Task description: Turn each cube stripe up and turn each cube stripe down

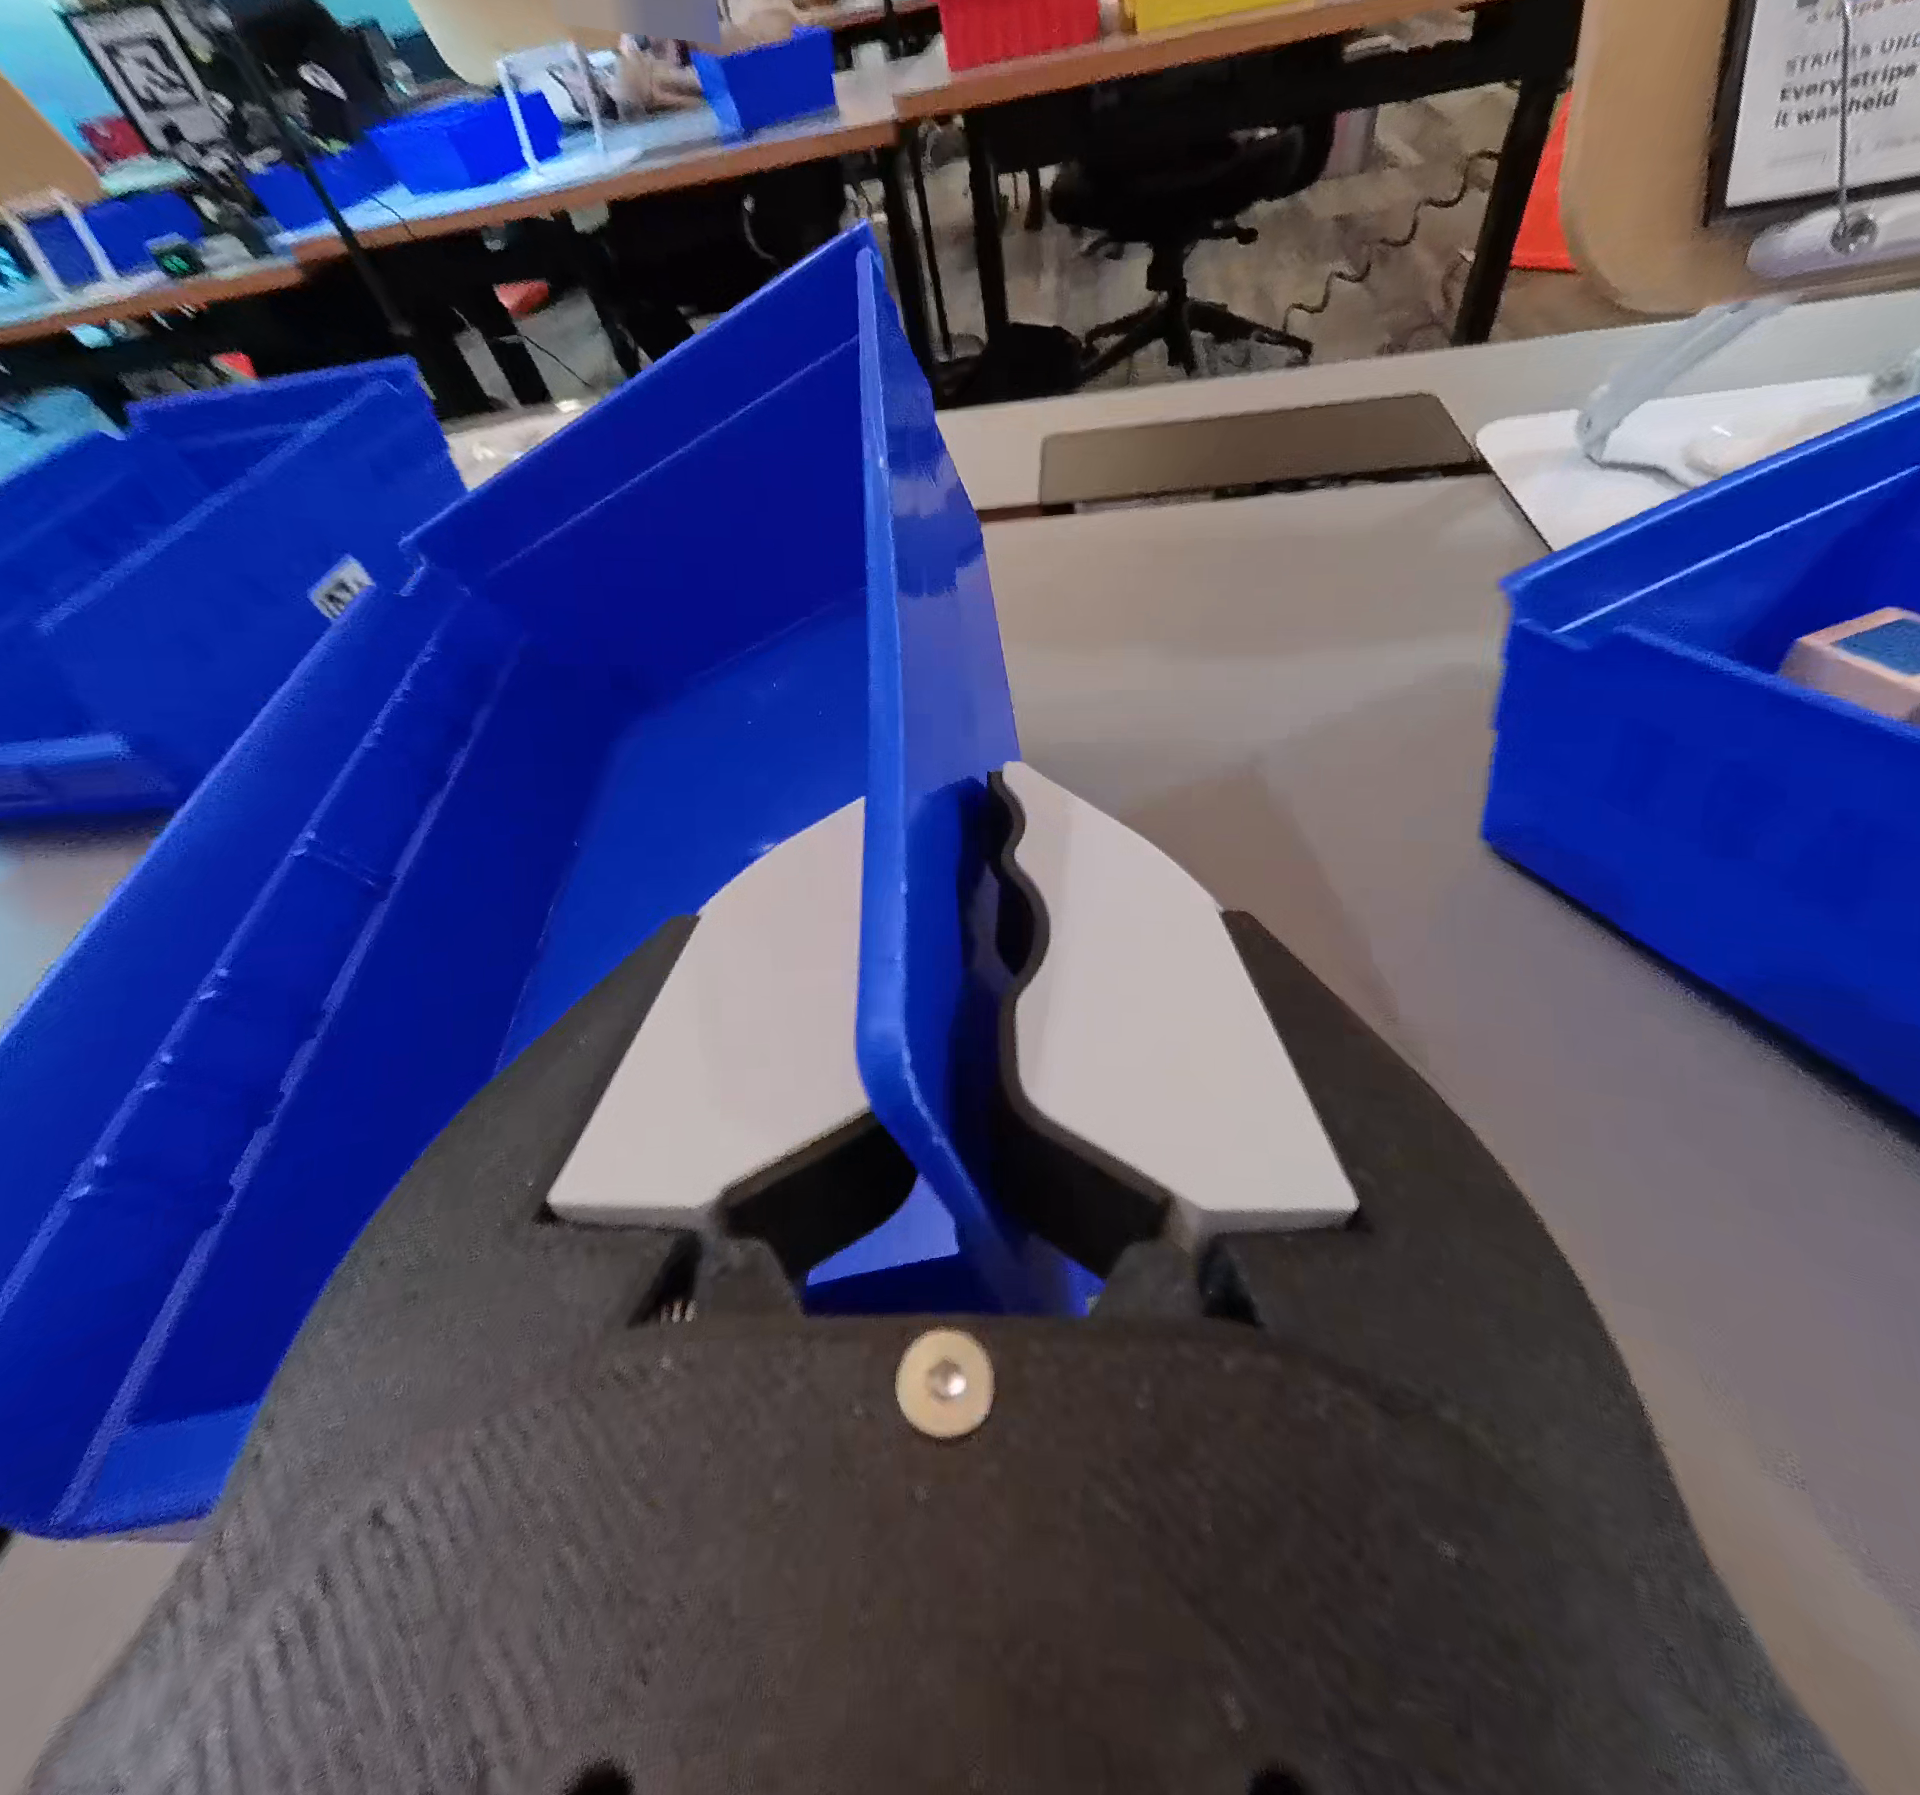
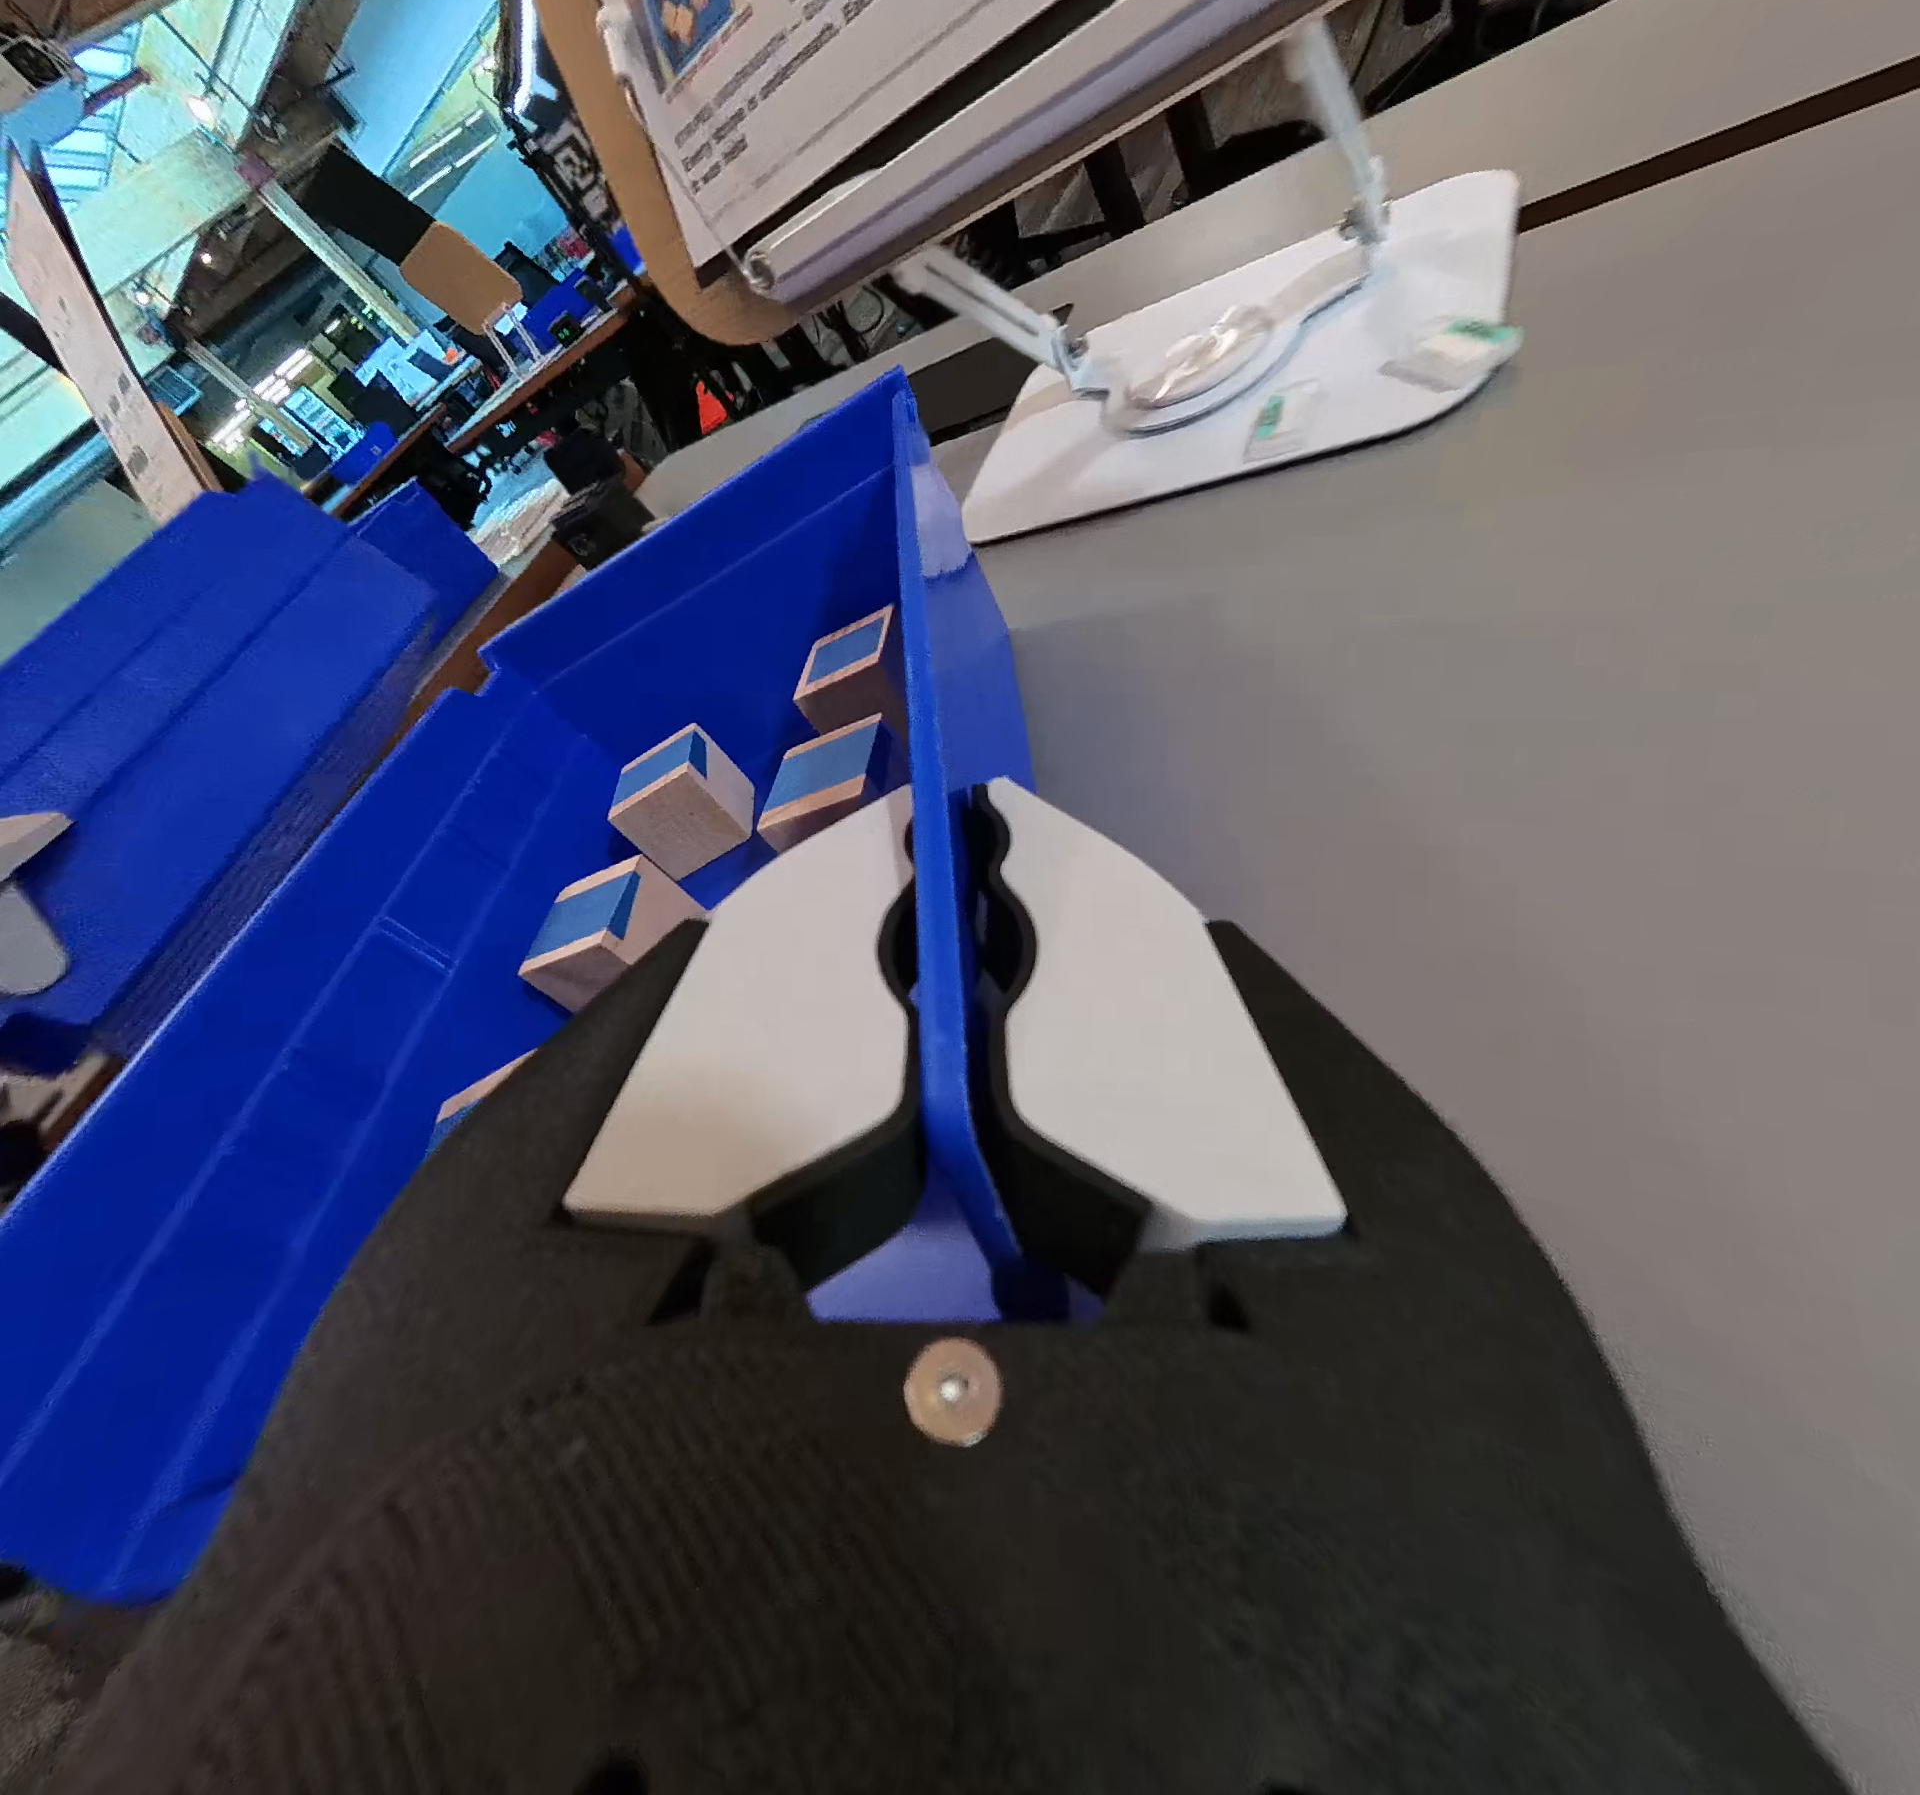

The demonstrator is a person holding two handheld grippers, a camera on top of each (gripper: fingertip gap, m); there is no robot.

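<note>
**Both grippers on bin walls; cubes loose in the right-hand bin**

My left gripper (image 1: 935, 924) has its jaws clamped on the thin side wall of an empty blue bin (image 1: 665, 706); my right gripper (image 2: 951, 924) is clamped likewise on the wall of the cube bin (image 2: 312, 1070) on the grey table (image 2: 1507, 810). The wooden cubes (image 2: 681, 800) lie tumbled inside, blue stripe faces variously upward and tilted. I judge them light, rigid, fairly smooth; best pinched across two bare opposite faces. Being cubes, they have no long axis.
</note>
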